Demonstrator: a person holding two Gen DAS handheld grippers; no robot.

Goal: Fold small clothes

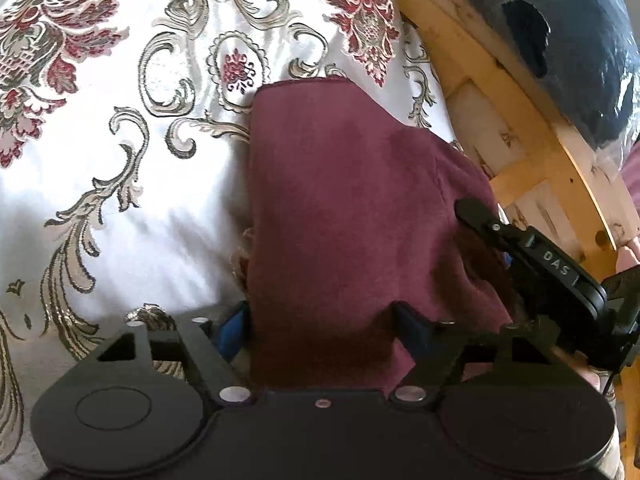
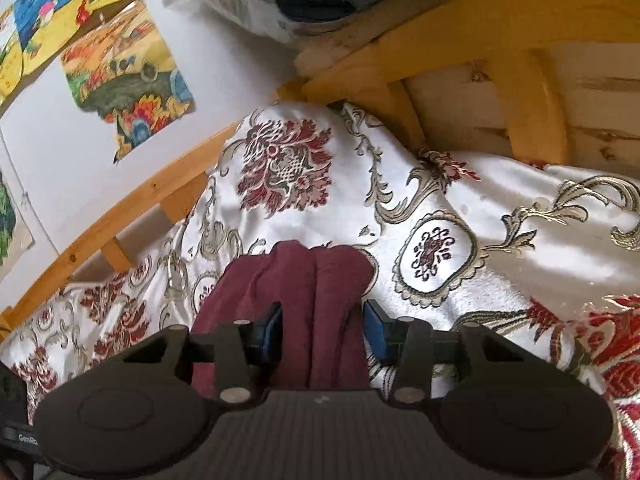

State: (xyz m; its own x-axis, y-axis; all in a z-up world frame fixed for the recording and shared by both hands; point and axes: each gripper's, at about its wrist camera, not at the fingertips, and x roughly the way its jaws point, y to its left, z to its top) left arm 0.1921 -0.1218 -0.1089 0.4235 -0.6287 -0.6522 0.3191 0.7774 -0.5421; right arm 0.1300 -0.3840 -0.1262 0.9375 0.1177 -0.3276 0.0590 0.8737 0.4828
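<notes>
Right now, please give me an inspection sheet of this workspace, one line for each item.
Surface: white bedspread with red and gold floral pattern, wrinkled.
Job's things: one maroon garment, bunched, lying on the bedspread.
Clutter: nothing seen.
Grippers: left gripper and right gripper each have maroon cloth between the fingers; grip cannot be told.
Cables: nothing seen.
Surroundings: wooden bed frame, colourful pictures on the wall, plastic-wrapped bundle.

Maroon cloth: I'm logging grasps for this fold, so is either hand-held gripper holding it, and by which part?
Both hold the maroon cloth. The left hand-held gripper clamps a wide bunch at its near end; the right hand-held gripper pinches a gathered bundle of it.
</notes>
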